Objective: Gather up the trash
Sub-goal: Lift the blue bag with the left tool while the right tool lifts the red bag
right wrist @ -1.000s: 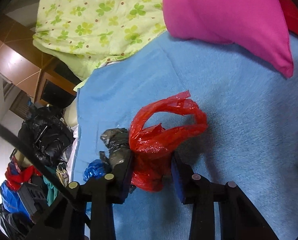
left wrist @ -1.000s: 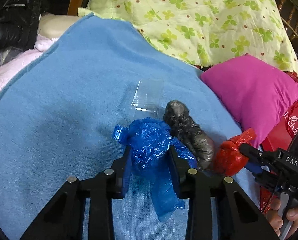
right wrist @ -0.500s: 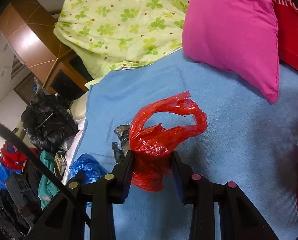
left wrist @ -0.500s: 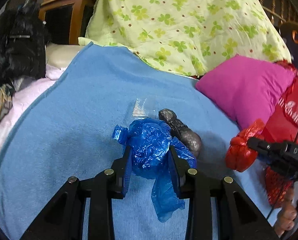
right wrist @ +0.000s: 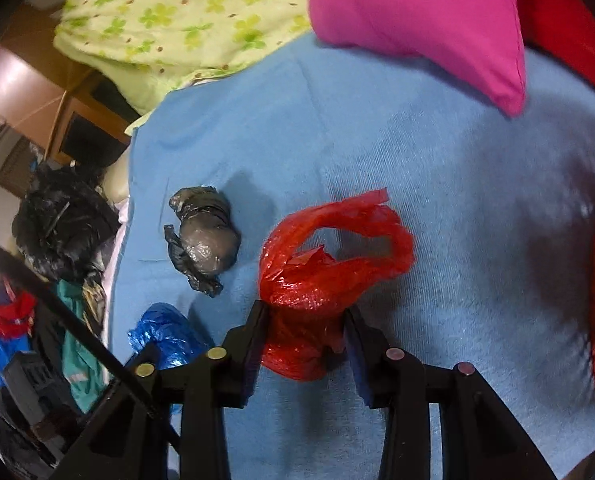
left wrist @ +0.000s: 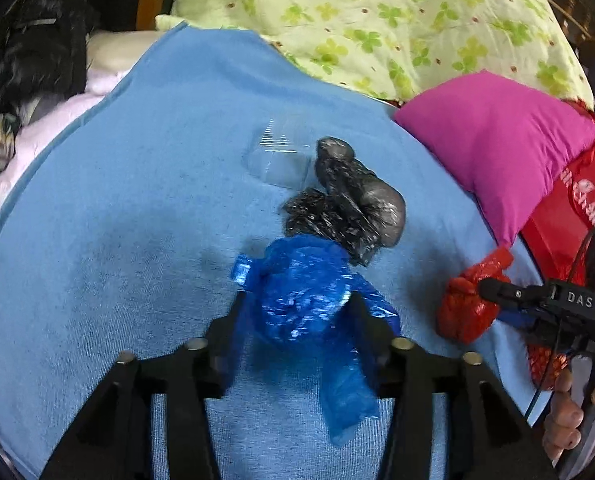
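Observation:
My left gripper (left wrist: 297,312) is shut on a crumpled blue plastic bag (left wrist: 301,300) and holds it just above the blue blanket (left wrist: 137,220). My right gripper (right wrist: 303,320) is shut on a knotted red plastic bag (right wrist: 321,276); it also shows in the left wrist view (left wrist: 463,312) at the right. A grey-black plastic bundle (left wrist: 353,200) lies on the blanket just beyond the blue bag, seen too in the right wrist view (right wrist: 203,240). A clear plastic wrapper (left wrist: 277,160) lies flat beside it.
A magenta pillow (left wrist: 497,140) and a red bag with lettering (left wrist: 573,208) lie to the right. A green clover-print quilt (left wrist: 377,20) lies behind. Black bags and clothes (right wrist: 57,224) are piled off the blanket's left edge.
Both grippers have lifted and drawn back with their bags. The red bag has moved right, away from the grey-black bundle, which now lies apart and shows more fully.

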